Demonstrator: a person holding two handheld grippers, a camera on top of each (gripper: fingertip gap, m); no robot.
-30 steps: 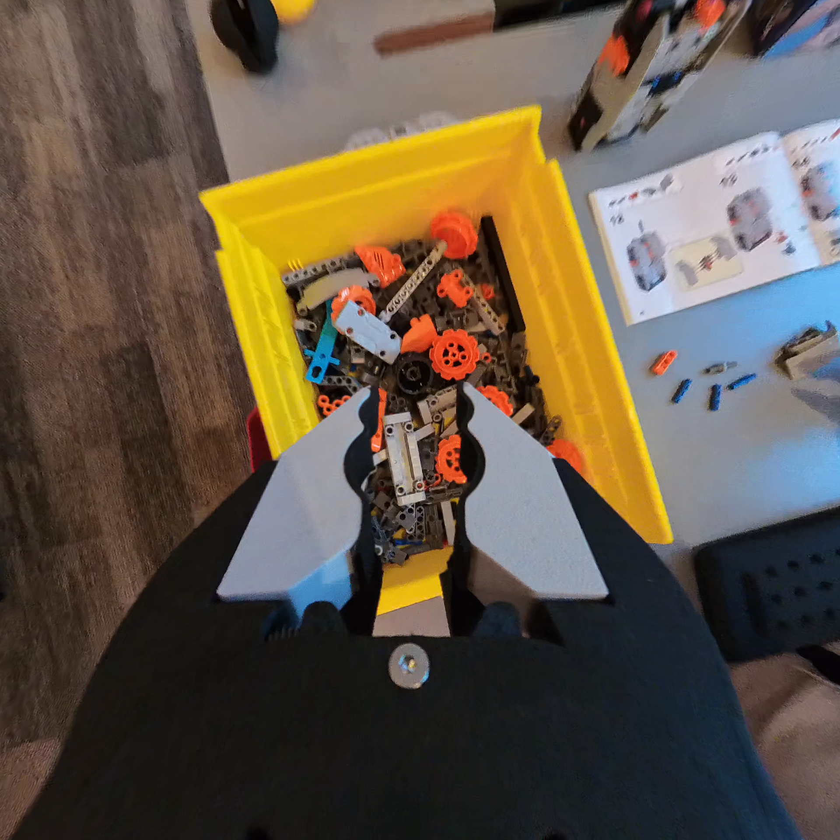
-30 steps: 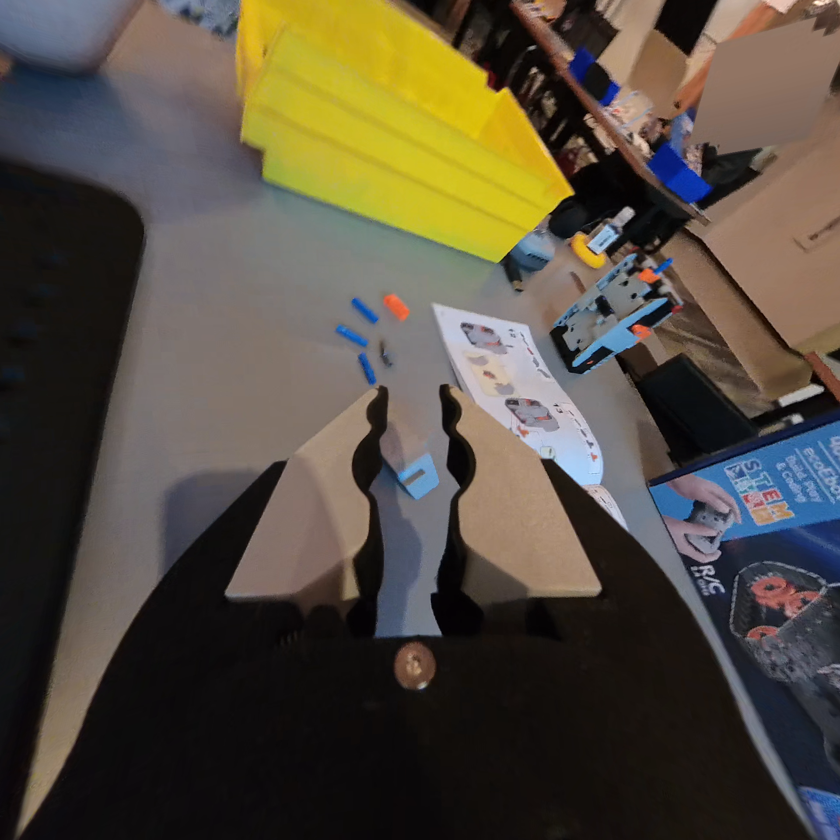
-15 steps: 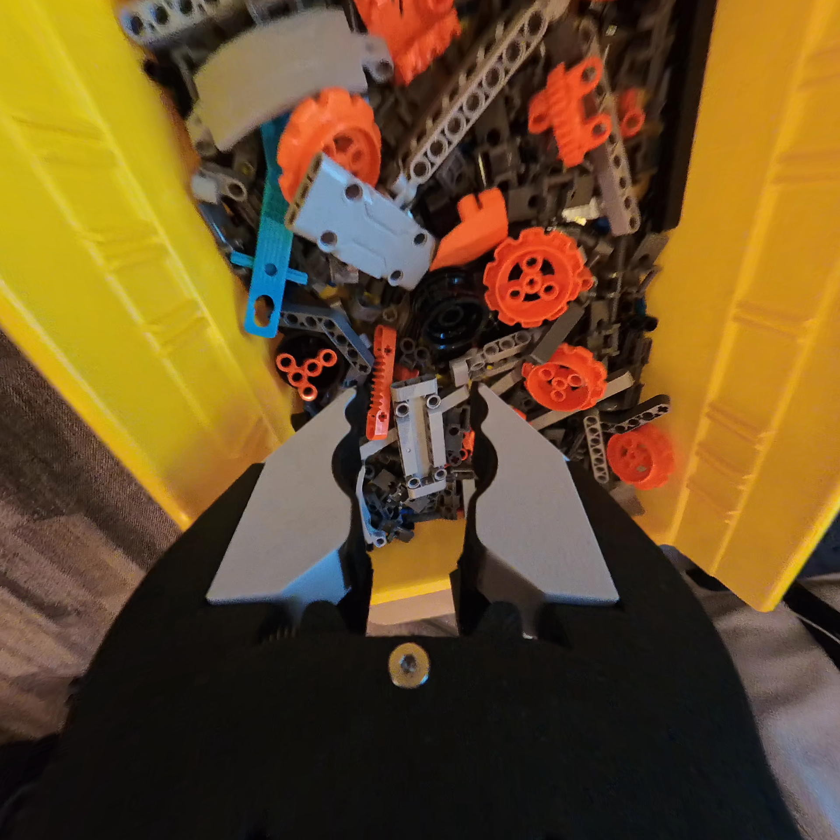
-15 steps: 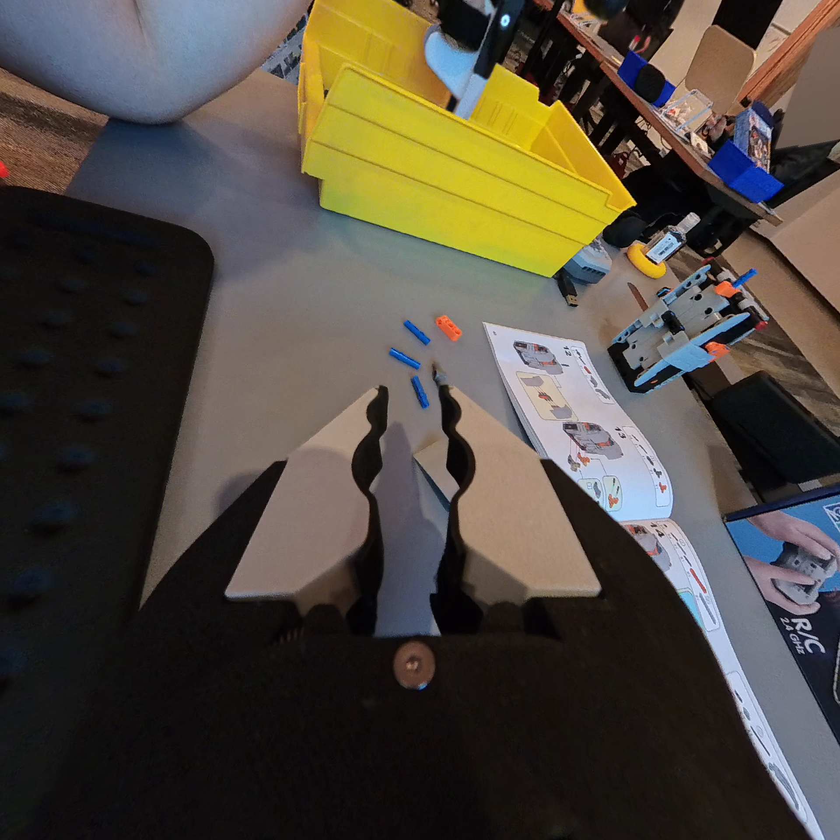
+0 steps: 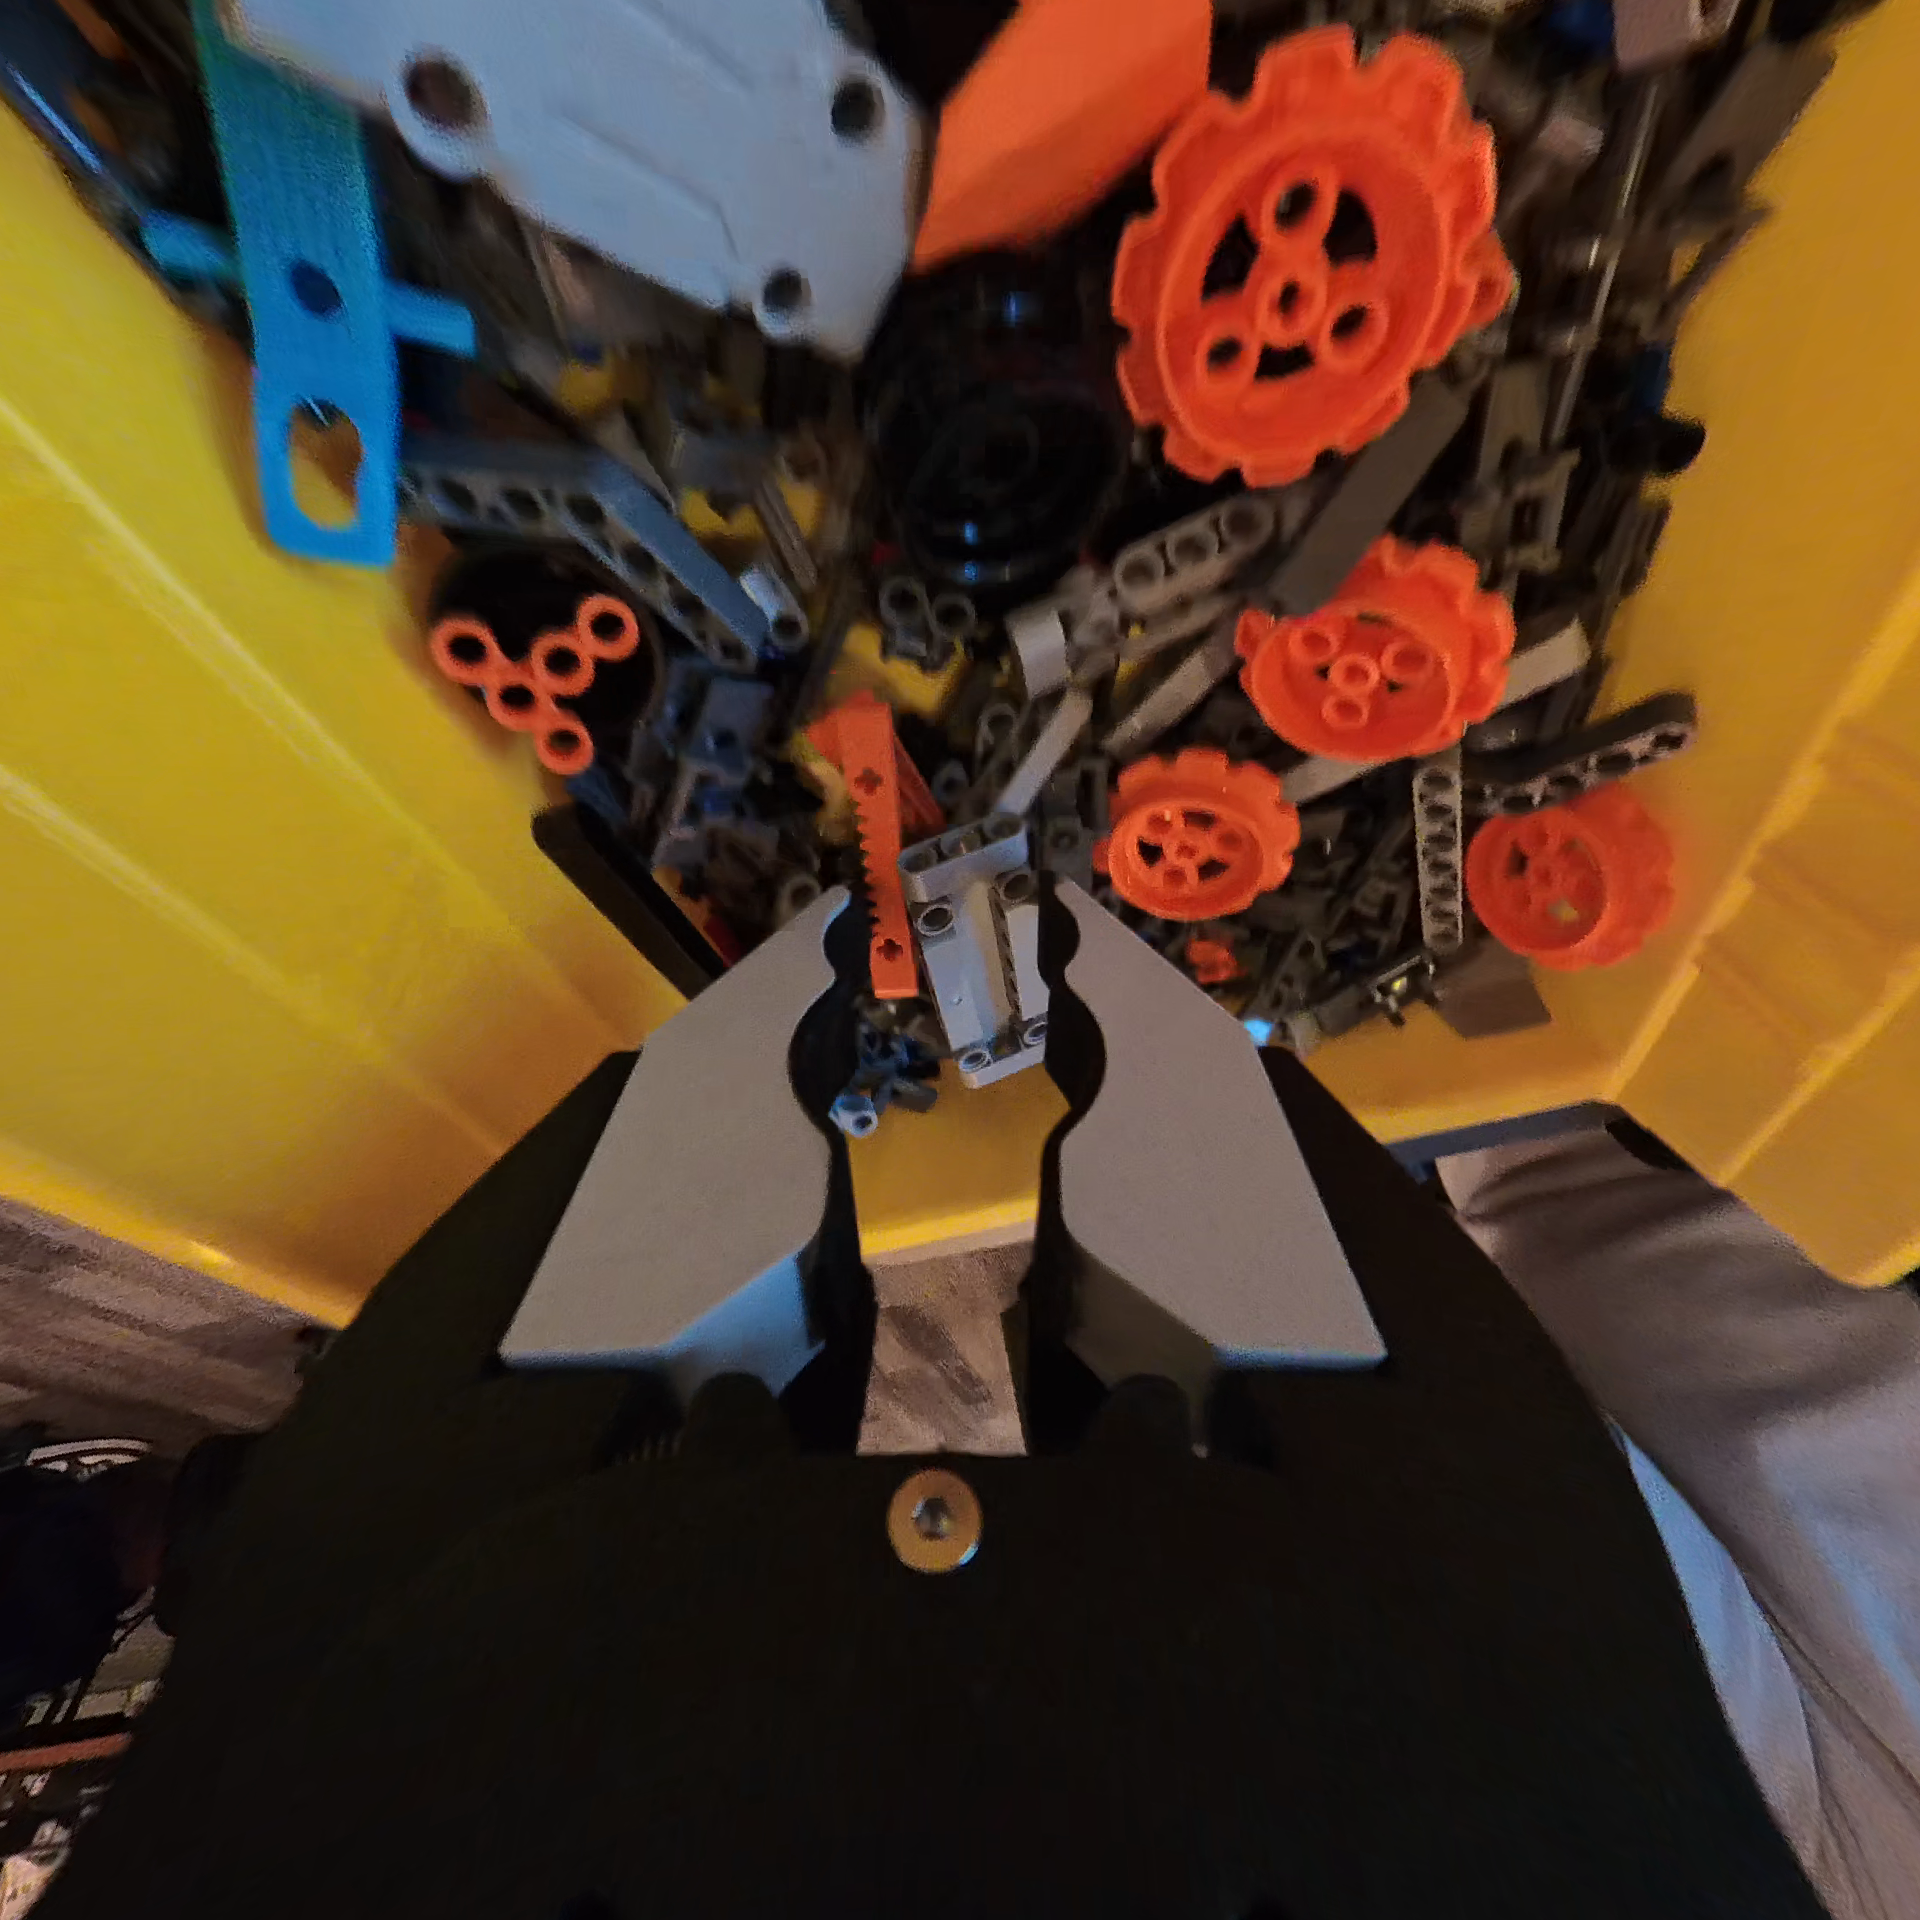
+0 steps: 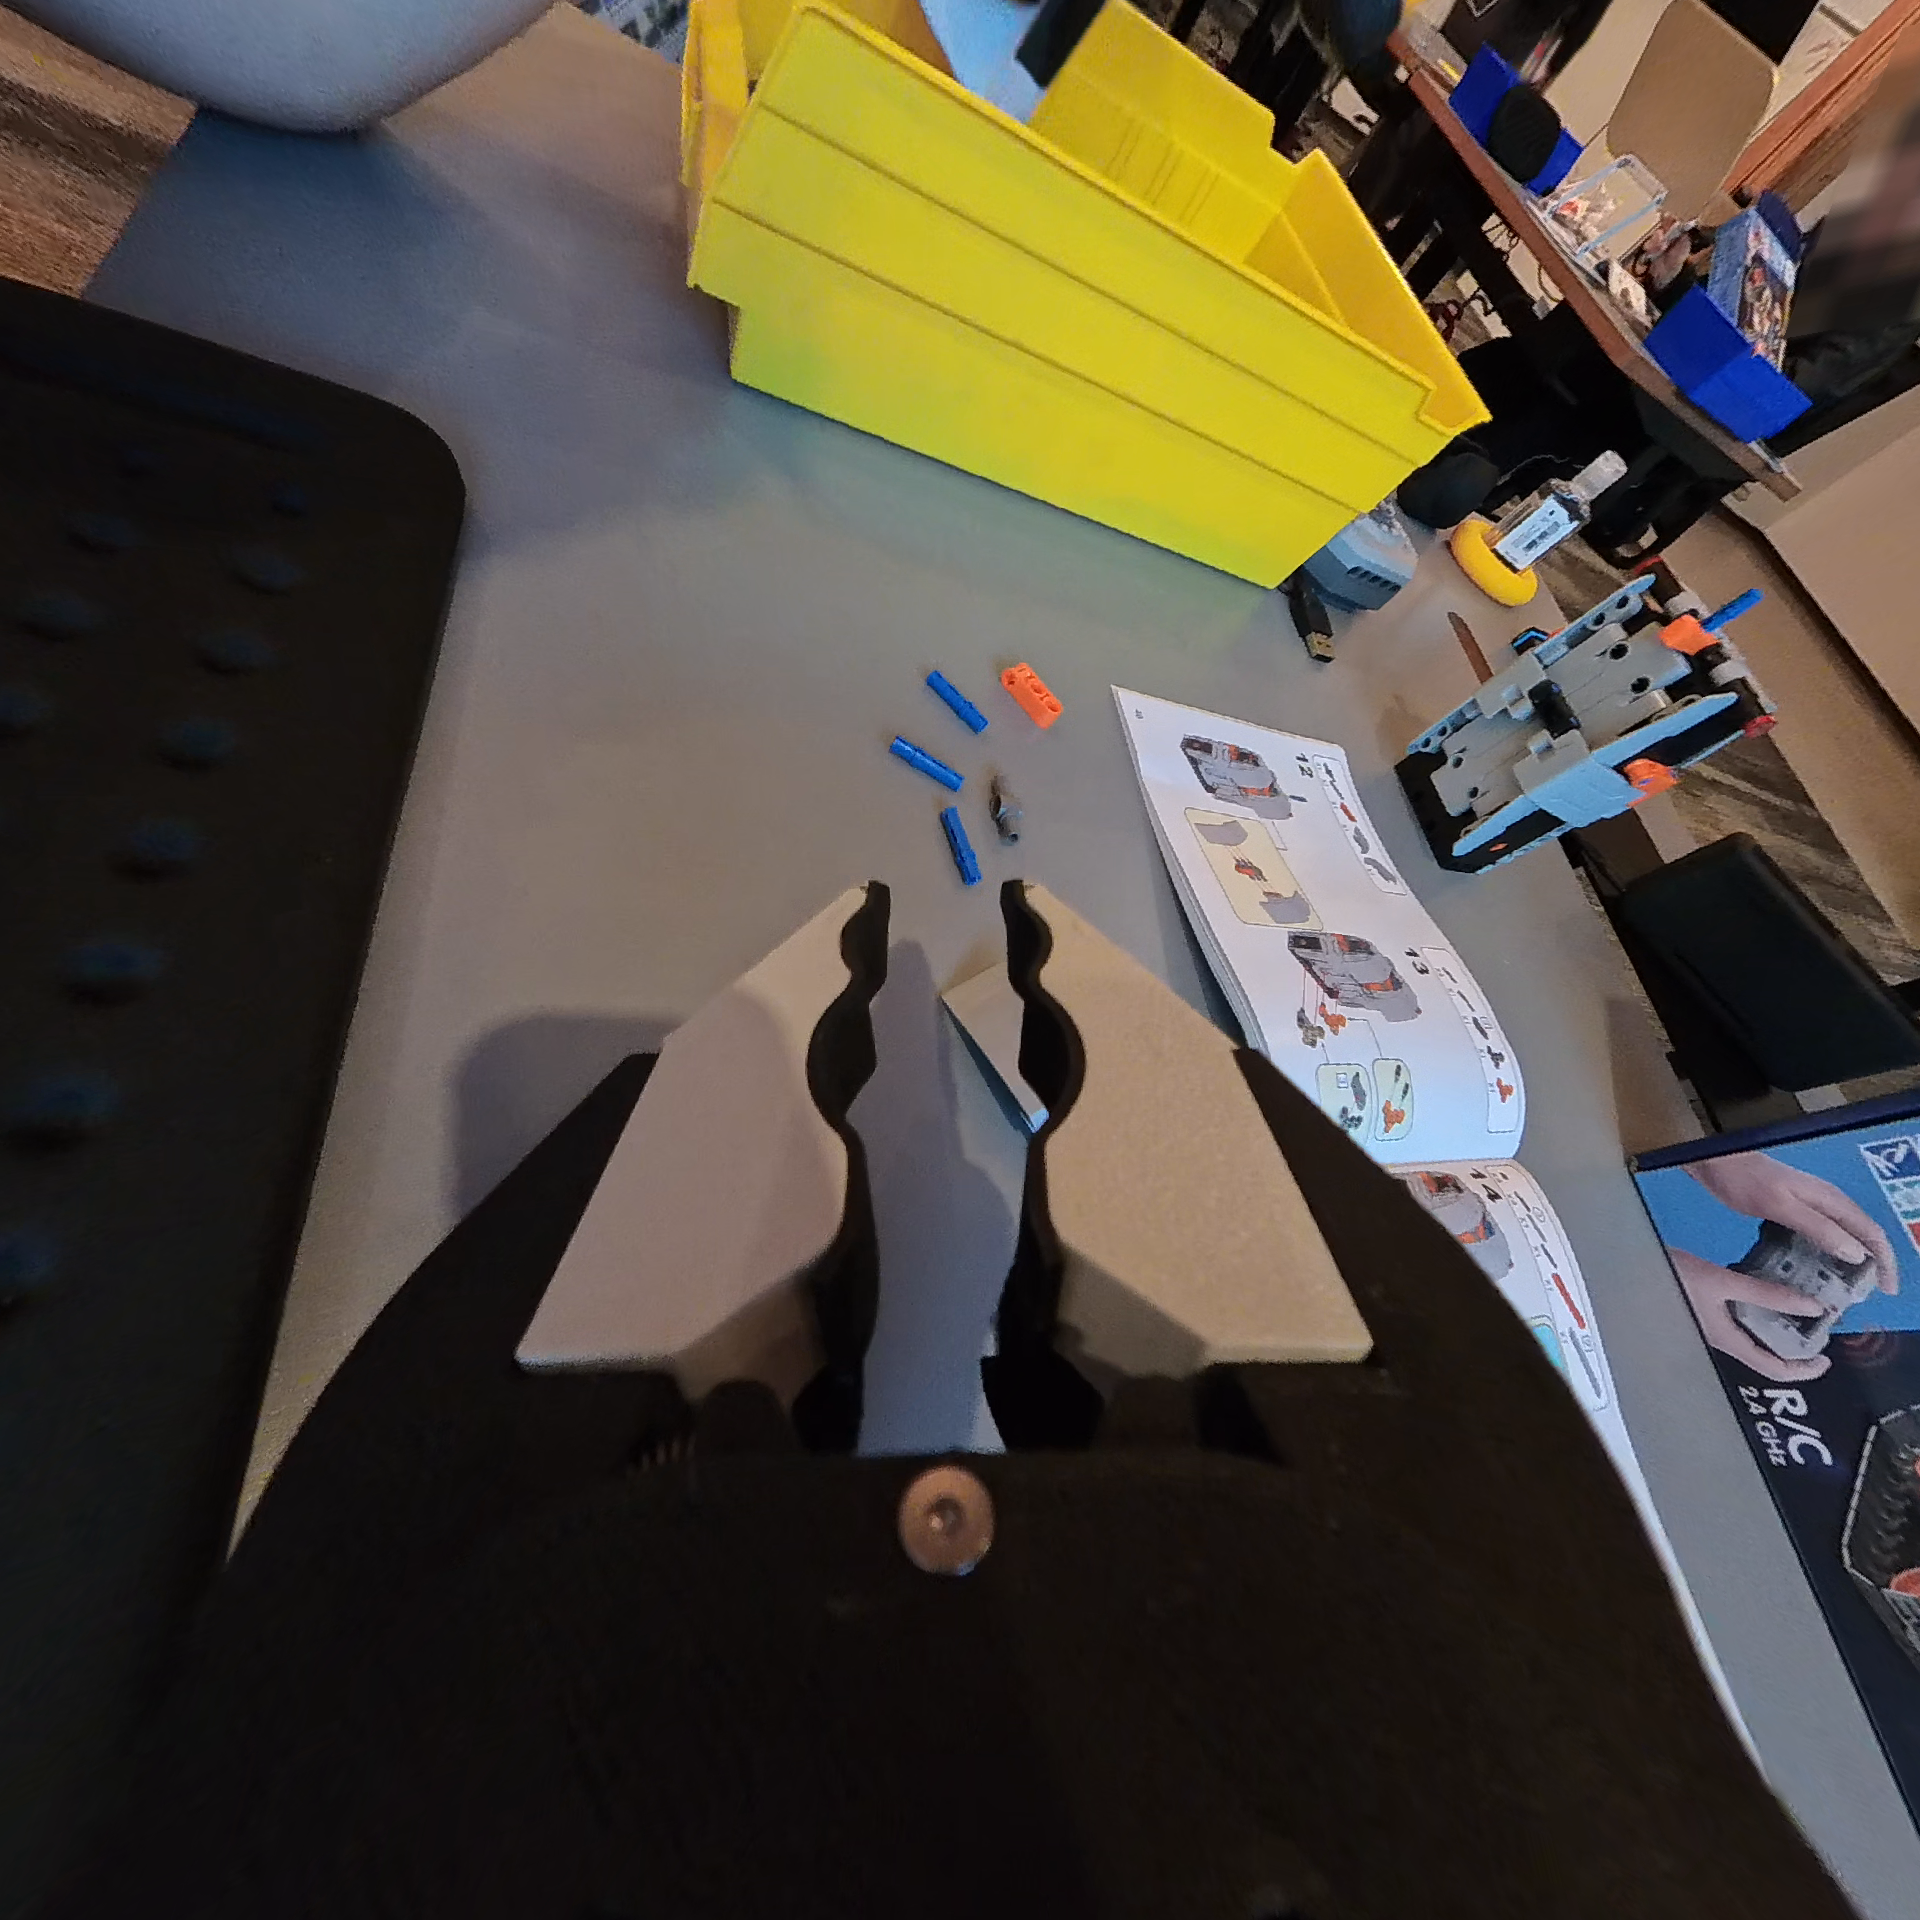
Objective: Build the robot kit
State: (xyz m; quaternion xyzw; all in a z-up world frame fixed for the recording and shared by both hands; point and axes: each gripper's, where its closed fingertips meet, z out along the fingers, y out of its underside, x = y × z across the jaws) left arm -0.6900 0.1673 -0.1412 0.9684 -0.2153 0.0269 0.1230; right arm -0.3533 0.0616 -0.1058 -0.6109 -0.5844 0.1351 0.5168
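In the left wrist view the left gripper (image 5: 951, 904) is low inside the yellow bin (image 5: 208, 831), its fingers apart and empty. Between the tips lie a light grey frame piece (image 5: 977, 956) and an orange toothed rack (image 5: 878, 862); whether either finger touches them cannot be told. Loose small grey connectors (image 5: 883, 1070) sit deeper between the fingers. Around them the heap is crowded: orange sprocket wheels (image 5: 1309, 260), an orange wheel hub (image 5: 1564, 878), a black tyre (image 5: 997, 457), a blue strip (image 5: 312, 312), a white panel (image 5: 644, 145) and grey beams (image 5: 603, 520). The bin's walls close in on both sides, and the rack lies just beside the frame piece

In the right wrist view the right gripper (image 6: 945, 888) hangs over the grey table (image 6: 623, 623), fingers apart, holding nothing. A light grey panel piece (image 6: 982, 1029) lies beneath, partly hidden by the right finger. Just ahead are three blue pins (image 6: 956, 701), a small dark pin (image 6: 1003, 810) and an orange connector (image 6: 1031, 693). To the right lie an open instruction booklet (image 6: 1330, 935), a half-built model (image 6: 1579, 727) and a blue box (image 6: 1818, 1351); a black perforated panel (image 6: 156, 727) lies left
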